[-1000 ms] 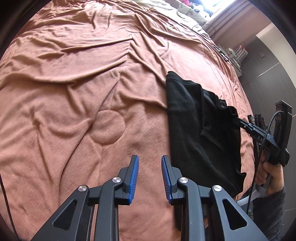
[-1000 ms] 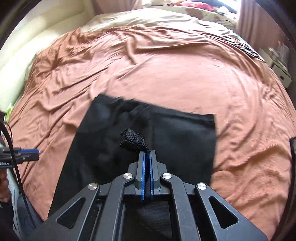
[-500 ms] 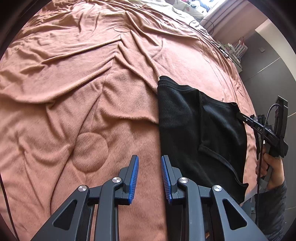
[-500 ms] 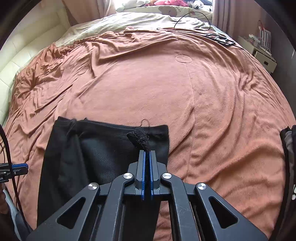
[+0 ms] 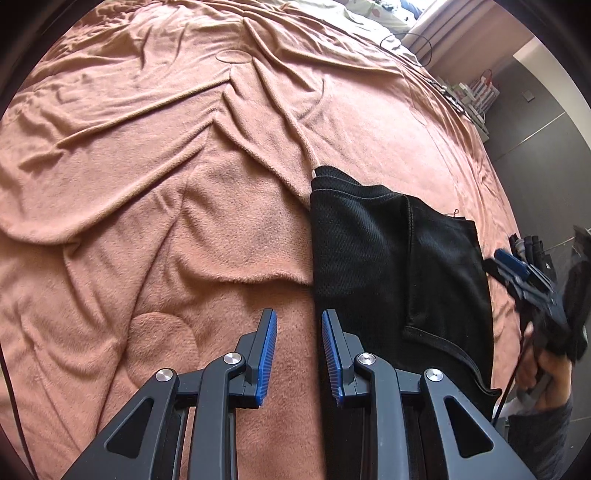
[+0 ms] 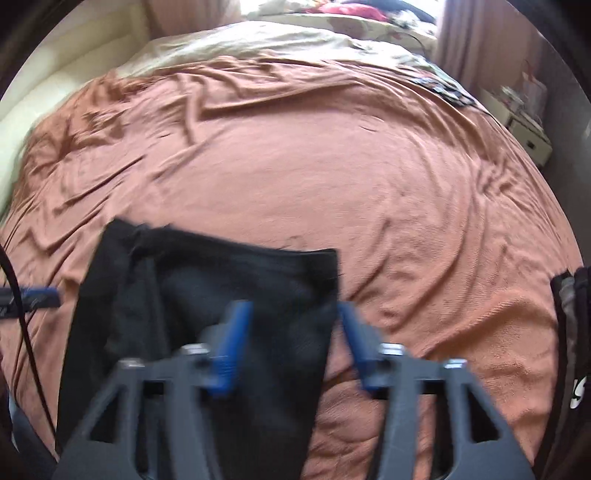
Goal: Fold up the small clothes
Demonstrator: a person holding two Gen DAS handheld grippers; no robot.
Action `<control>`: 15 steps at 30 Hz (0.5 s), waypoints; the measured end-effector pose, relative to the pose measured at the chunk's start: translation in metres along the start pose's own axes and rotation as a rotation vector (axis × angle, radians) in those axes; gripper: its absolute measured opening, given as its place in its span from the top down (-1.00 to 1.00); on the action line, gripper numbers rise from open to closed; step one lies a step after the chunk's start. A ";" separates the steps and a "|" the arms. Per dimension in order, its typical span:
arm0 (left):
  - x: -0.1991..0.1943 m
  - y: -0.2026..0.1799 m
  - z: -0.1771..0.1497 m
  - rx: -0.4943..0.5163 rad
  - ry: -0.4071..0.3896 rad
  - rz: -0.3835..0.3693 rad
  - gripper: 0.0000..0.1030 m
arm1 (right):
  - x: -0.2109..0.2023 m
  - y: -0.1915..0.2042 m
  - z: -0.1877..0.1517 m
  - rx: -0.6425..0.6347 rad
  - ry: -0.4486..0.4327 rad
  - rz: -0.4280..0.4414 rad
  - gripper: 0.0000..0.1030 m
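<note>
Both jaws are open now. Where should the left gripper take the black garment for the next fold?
Probably the far-left corner of the black garment, near the hem at the blanket fold. The left gripper sits just off that straight left edge, so slide in from the left, low along the blanket.

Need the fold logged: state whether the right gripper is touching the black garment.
Cannot tell. Right wrist view shows the right gripper open over the black garment, gripping nothing, but blur hides any gap.

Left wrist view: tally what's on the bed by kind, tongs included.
Black mesh garment: 1
Rust-coloured blanket: 1
Cream sheet at the far end: 1
Tongs: 2, the left tongs and right tongs, both open
Total: 5
</note>
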State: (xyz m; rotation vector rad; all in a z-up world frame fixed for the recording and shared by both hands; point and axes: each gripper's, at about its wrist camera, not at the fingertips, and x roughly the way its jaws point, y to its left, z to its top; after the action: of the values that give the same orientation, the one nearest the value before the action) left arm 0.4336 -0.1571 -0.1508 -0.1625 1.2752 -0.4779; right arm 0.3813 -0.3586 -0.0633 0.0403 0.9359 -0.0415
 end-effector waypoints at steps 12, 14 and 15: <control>0.020 -0.012 -0.001 0.038 0.022 0.013 0.47 | 0.000 0.046 -0.028 -0.228 0.071 0.139 -0.53; 0.021 -0.013 -0.001 0.044 0.022 0.015 0.47 | 0.002 0.050 -0.028 -0.250 0.080 0.135 -0.54; 0.022 -0.013 -0.001 0.046 0.023 0.017 0.47 | 0.003 0.052 -0.029 -0.267 0.084 0.132 -0.55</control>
State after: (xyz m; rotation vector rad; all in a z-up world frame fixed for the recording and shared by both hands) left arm 0.4341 -0.1776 -0.1660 -0.1076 1.2859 -0.4956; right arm 0.3629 -0.3055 -0.0823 -0.1443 1.0139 0.2088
